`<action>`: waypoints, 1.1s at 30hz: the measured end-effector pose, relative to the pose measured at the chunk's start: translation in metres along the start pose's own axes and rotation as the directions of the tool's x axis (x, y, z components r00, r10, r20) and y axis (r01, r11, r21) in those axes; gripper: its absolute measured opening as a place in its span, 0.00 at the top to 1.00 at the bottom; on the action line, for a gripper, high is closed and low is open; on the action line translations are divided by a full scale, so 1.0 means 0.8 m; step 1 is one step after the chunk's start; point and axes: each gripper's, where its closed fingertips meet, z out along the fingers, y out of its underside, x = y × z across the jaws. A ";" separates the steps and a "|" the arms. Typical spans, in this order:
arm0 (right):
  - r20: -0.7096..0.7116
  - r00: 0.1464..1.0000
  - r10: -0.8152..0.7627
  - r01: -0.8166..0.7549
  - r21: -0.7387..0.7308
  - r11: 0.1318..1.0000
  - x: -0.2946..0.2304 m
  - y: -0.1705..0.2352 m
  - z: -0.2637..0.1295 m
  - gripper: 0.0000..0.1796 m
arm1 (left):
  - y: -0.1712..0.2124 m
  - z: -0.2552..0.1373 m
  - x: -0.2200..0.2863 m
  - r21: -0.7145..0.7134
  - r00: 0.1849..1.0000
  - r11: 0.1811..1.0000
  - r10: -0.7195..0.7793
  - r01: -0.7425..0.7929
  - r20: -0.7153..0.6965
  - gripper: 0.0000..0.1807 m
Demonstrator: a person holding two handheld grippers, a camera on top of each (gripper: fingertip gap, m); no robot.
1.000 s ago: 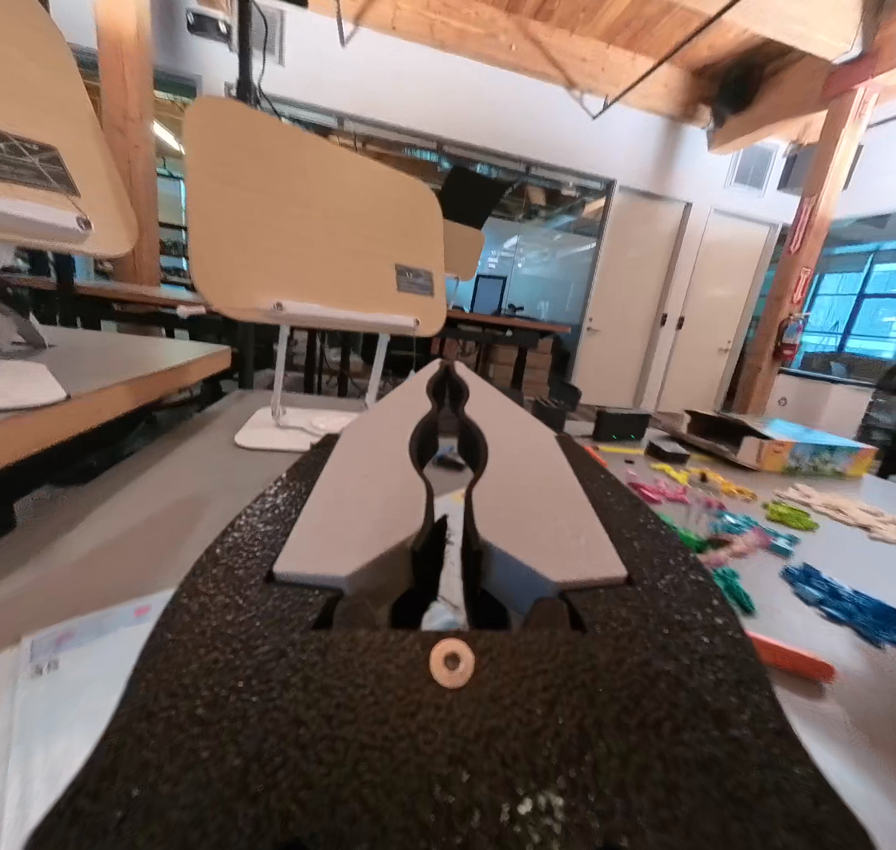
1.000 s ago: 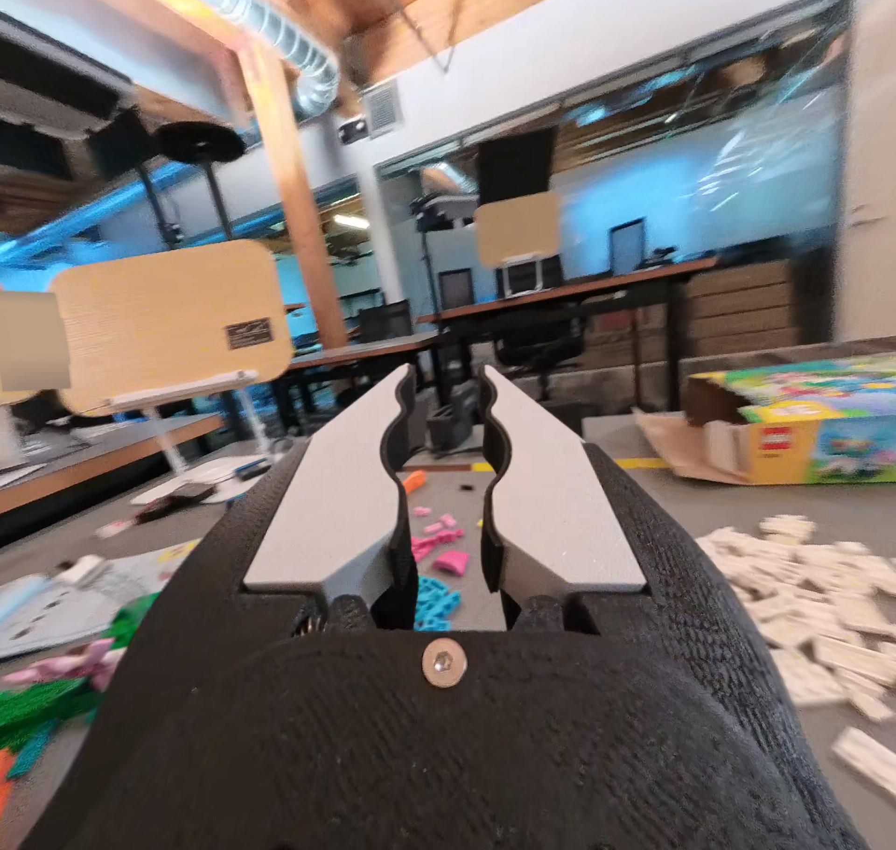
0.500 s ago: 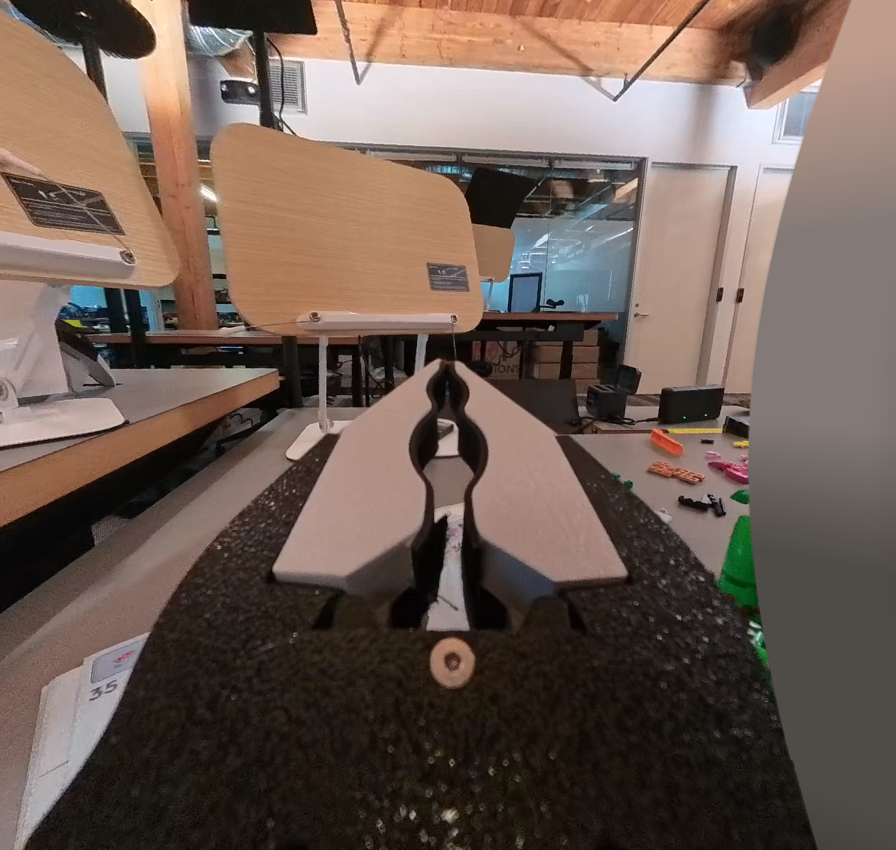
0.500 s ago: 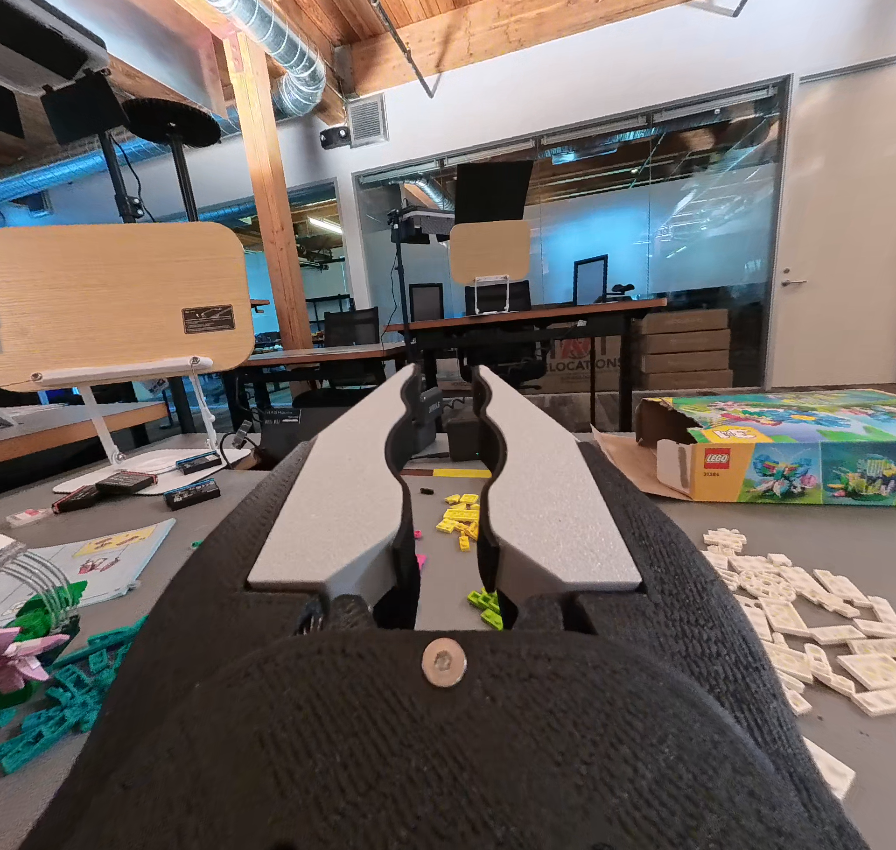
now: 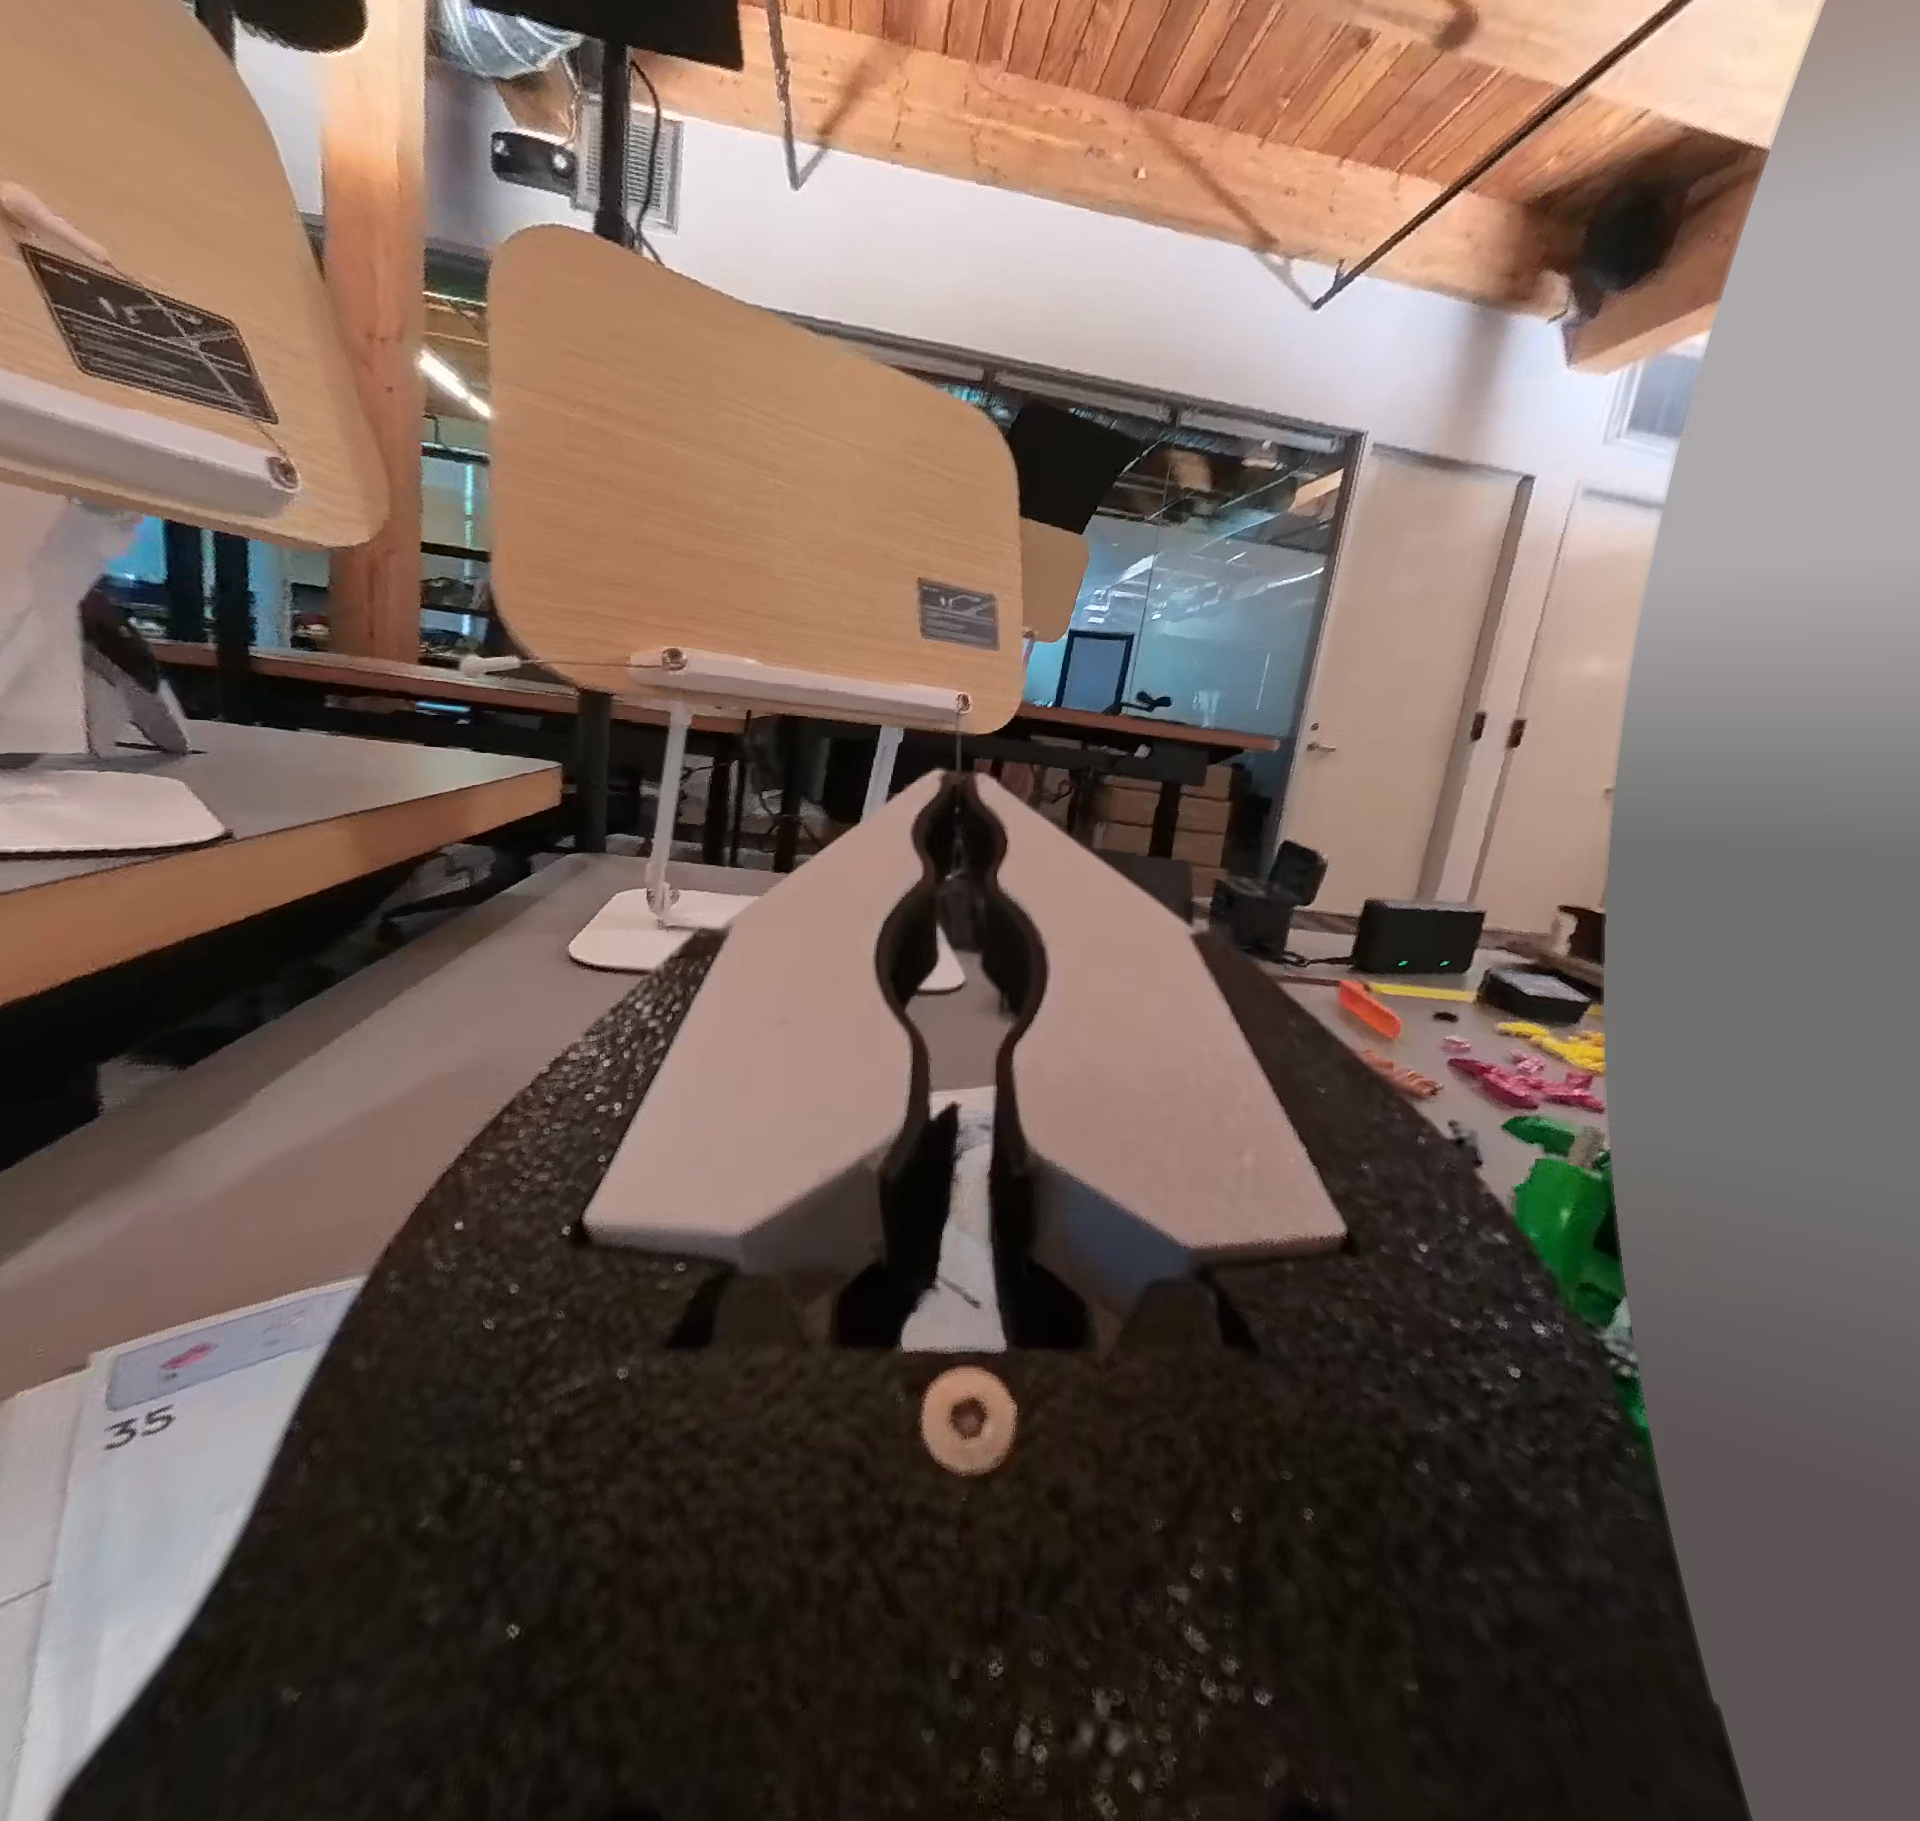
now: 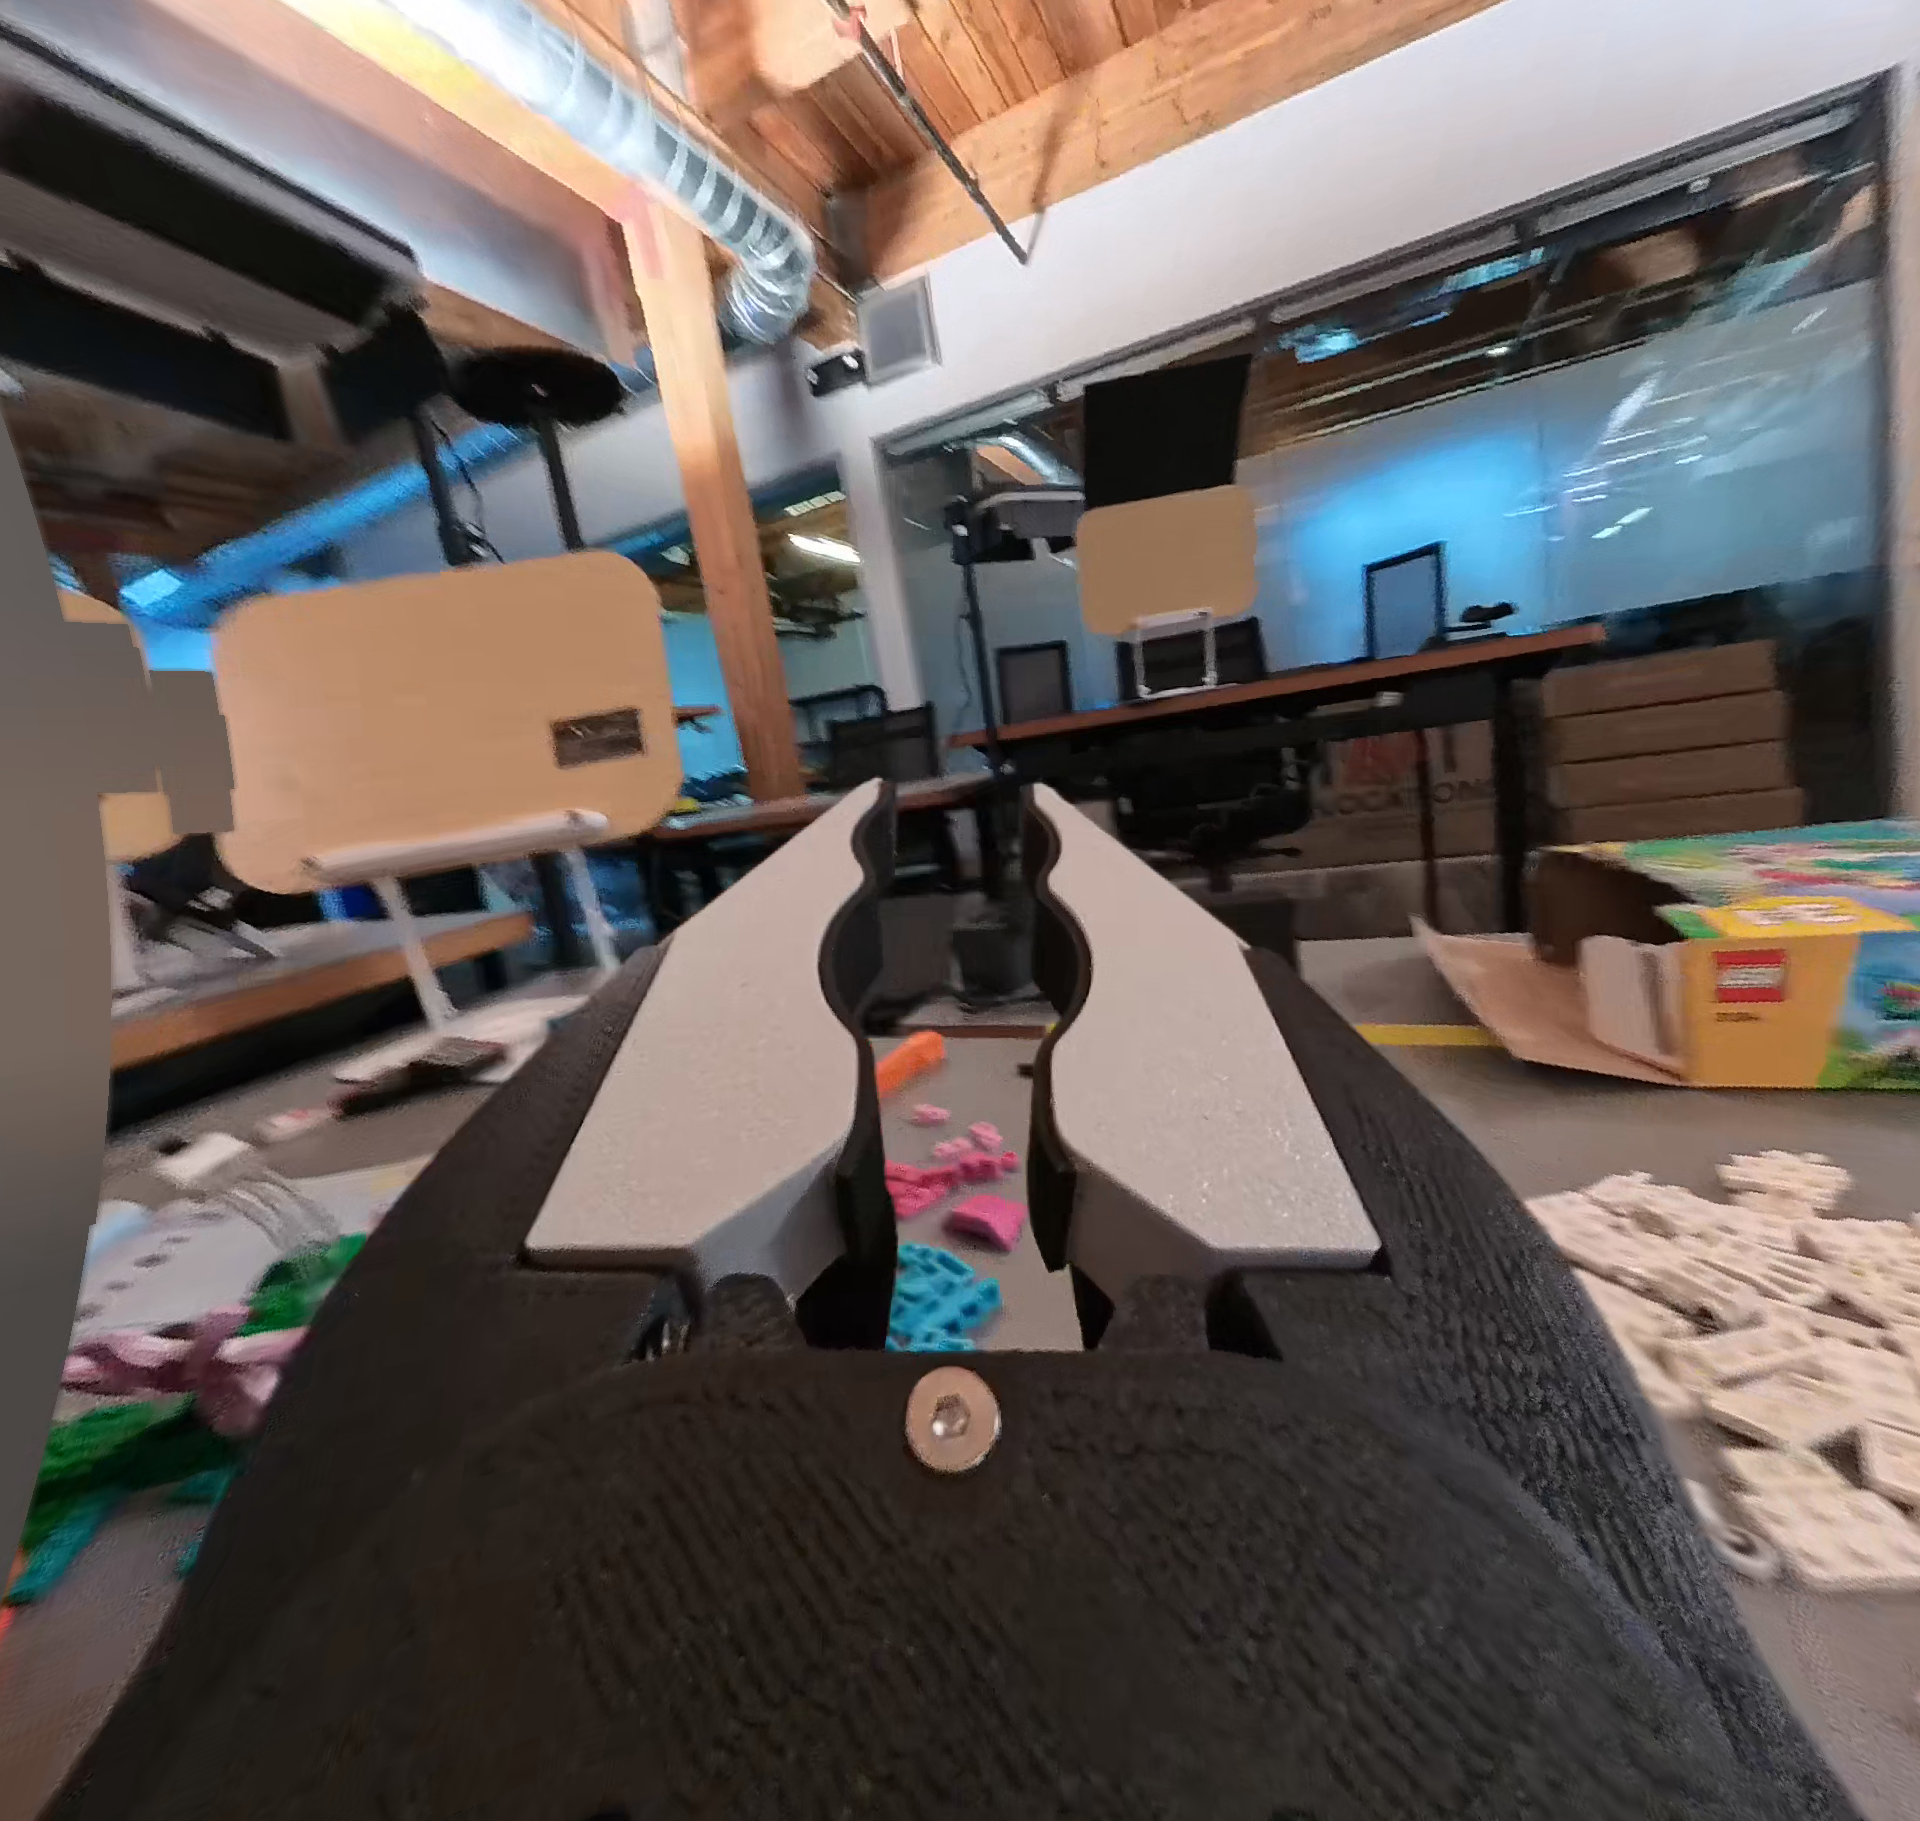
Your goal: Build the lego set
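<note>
My left gripper (image 5: 957,782) is shut with its tips touching and nothing between them. It hangs low over the grey table, above a white instruction booklet (image 5: 177,1480). A green lego build (image 5: 1564,1221) stands to its right. My right gripper (image 6: 961,789) is open by a narrow gap and empty. Pink pieces (image 6: 961,1184) and cyan pieces (image 6: 935,1293) lie on the table under its gap. A green and pink flower build (image 6: 156,1387) is at its lower left, and a spread of white pieces (image 6: 1714,1356) at its right.
A wood-backed stand (image 5: 748,545) on a white base rises ahead of the left gripper. An orange tool (image 6: 909,1056) lies beyond the pink pieces. The open lego box (image 6: 1745,961) sits at the back right. Yellow pieces (image 5: 1558,1044) and black chargers (image 5: 1418,935) lie farther off. The gap from one gripper's tips to the other's is roughly 50 cm.
The right view has swung left, from the yellow pieces to the pink and cyan ones. The left view has tilted slightly. Neither gripper's jaws have changed.
</note>
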 end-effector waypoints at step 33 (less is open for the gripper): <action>0.059 0.997 0.040 -0.036 -0.074 0.997 -0.005 0.034 0.004 0.92 | -0.001 0.003 0.006 0.002 0.999 1.000 0.023 -0.023 -0.028 1.00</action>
